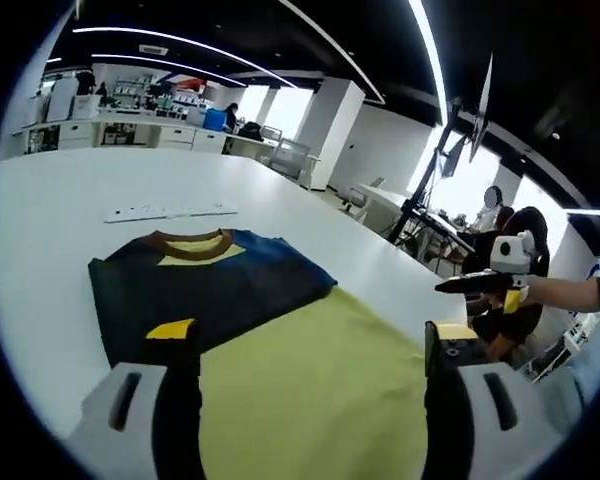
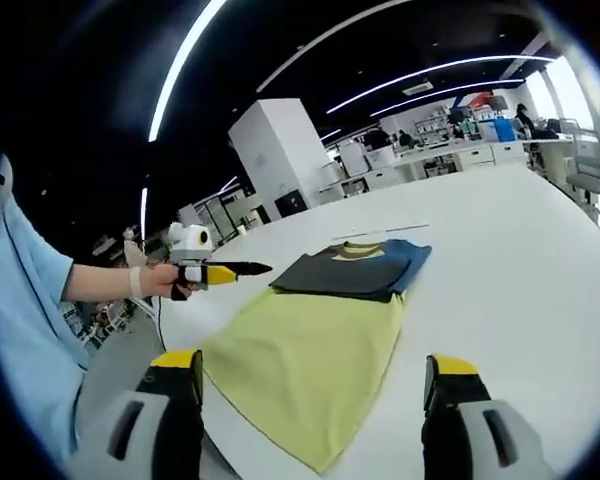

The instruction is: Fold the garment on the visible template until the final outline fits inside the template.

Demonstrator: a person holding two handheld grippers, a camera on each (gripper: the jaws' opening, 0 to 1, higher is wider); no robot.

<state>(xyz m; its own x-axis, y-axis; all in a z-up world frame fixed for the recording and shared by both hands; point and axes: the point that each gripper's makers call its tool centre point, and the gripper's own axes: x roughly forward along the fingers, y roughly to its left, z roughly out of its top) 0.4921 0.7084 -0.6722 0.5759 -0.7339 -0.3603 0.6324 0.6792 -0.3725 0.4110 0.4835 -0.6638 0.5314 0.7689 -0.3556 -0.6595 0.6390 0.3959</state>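
- Holding both tongs spread and empty above the near edge, I get a full look at the garment (image 1: 230, 340) before the next fold.
- My left gripper (image 1: 305, 370) frames its yellow lower half at frame bottom; the dark collar end lies upper left of centre.
- My right gripper (image 2: 310, 385) hangs back over the white table (image 2: 520, 260); I can't pick out any template outline.

The garment (image 1: 240, 330) is lying on the table (image 1: 40, 230), its collar end pointing away from the left gripper (image 1: 305, 390). Beyond the collar, a flat strip (image 1: 170, 212) is resting on the table. The right gripper (image 1: 490, 285) is hovering beside the garment, off the table's edge.
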